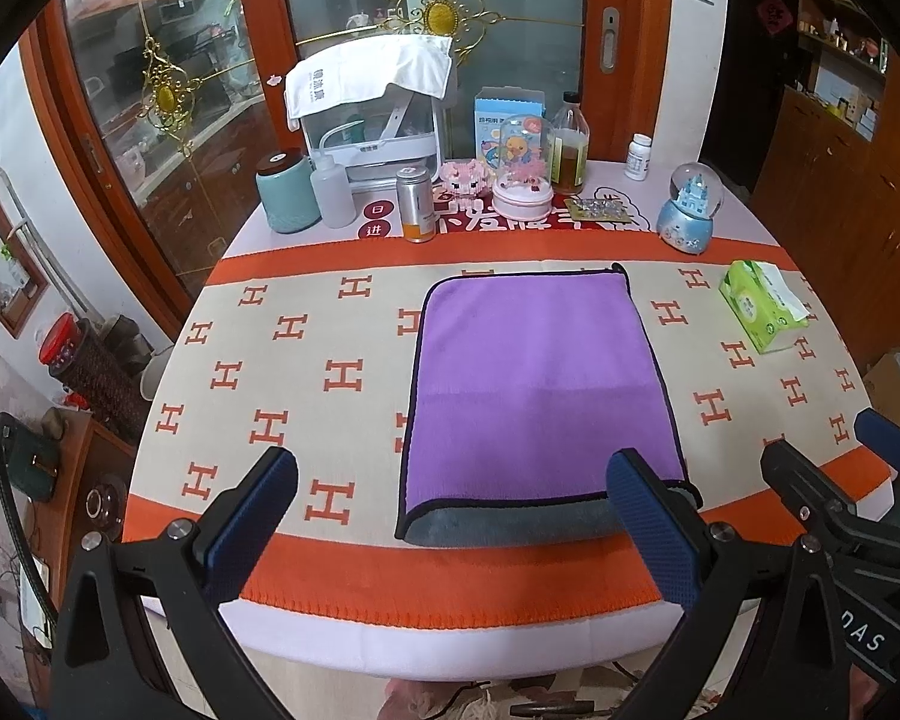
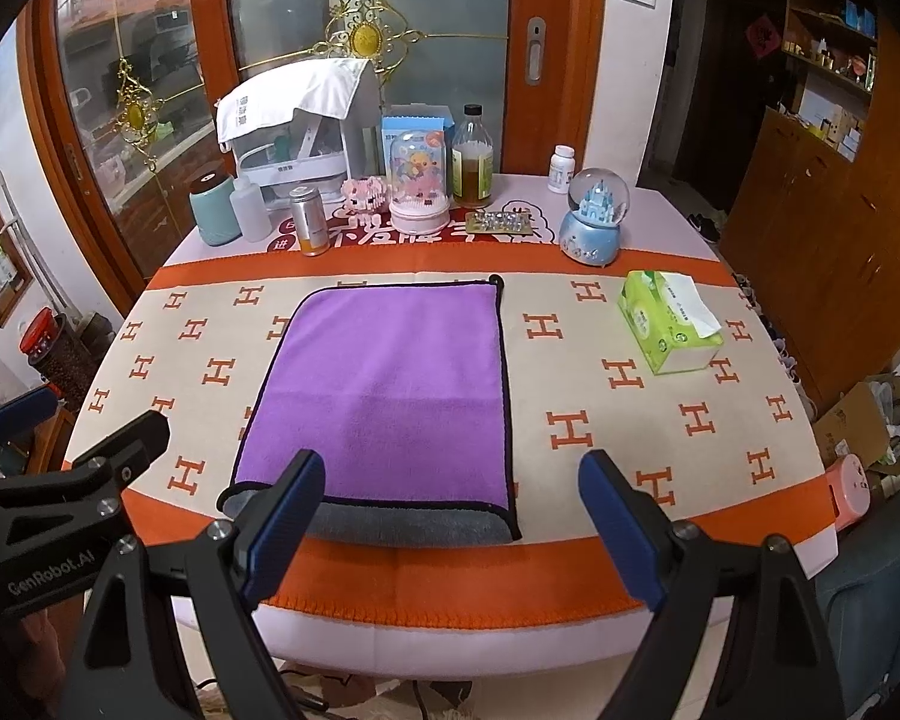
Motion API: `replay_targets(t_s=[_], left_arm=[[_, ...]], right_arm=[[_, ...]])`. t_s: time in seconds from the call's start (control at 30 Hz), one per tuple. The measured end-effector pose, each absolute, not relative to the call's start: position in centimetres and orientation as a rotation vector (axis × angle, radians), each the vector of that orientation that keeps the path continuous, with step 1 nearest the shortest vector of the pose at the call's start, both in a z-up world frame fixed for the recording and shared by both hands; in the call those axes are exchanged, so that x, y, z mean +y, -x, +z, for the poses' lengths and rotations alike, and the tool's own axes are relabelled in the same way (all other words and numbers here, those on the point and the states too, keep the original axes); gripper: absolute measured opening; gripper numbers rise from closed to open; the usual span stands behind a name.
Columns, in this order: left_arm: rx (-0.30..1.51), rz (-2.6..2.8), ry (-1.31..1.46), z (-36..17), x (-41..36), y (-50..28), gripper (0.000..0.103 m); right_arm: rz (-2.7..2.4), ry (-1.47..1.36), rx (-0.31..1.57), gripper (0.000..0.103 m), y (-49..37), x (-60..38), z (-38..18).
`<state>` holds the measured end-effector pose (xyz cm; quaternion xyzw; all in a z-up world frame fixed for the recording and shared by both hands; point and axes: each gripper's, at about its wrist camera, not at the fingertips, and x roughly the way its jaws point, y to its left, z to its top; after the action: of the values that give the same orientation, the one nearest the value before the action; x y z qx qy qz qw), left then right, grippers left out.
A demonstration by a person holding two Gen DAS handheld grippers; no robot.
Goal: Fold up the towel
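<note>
Purple towel (image 1: 540, 384) lay flat, long axis running away from both grippers — left gripper (image 1: 462, 516) and right gripper (image 2: 450, 516) gaped empty, just short of its near edge.

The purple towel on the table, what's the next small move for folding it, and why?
Probably lower both open tongs to the near edge of the purple towel and pinch its two near corners. The left tongs and right tongs hang open above that edge holding nothing, and the towel lies flat, its grey underside showing along the front.
</note>
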<state>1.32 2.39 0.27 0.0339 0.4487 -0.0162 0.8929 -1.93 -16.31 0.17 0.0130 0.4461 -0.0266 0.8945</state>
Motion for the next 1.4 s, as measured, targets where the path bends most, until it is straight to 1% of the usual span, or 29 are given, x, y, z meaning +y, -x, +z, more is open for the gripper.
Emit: replay_targets(t_s=[0.3, 0.53, 0.67, 1.0, 1.33, 1.4], left_arm=[[0.946, -0.041, -0.066, -0.3, 2.8, -3.2, 0.102], [0.945, -0.045, -0.075, -1.8, 4.4, -5.1, 0.102], [0.947, -0.109, -0.082, -3.3, 4.9, -6.0, 0.102], [1.026, -0.103, -0.171, -8.6, 5.3, -7.8, 0.102], [1.093, -0.131, -0.179, -12.0, 6.1, -9.1, 0.102], [1.103, -0.150, -0.183, -12.6, 6.3, -9.2, 0.102]], right_arm=[[-0.049, -0.057, 0.952, 0.087, 0.6, -16.6, -0.8], [-0.081, -0.072, 0.991, 0.087, -0.9, -17.4, -2.8], [-0.094, -0.066, 1.015, 0.087, -1.6, -17.8, -4.3], [-0.101, -0.045, 1.075, 0.087, -3.3, -19.1, -8.2], [-0.054, -0.029, 1.099, 0.087, -4.4, -20.3, -11.0], [-0.037, -0.031, 1.110, 0.085, -4.6, -20.4, -11.6]])
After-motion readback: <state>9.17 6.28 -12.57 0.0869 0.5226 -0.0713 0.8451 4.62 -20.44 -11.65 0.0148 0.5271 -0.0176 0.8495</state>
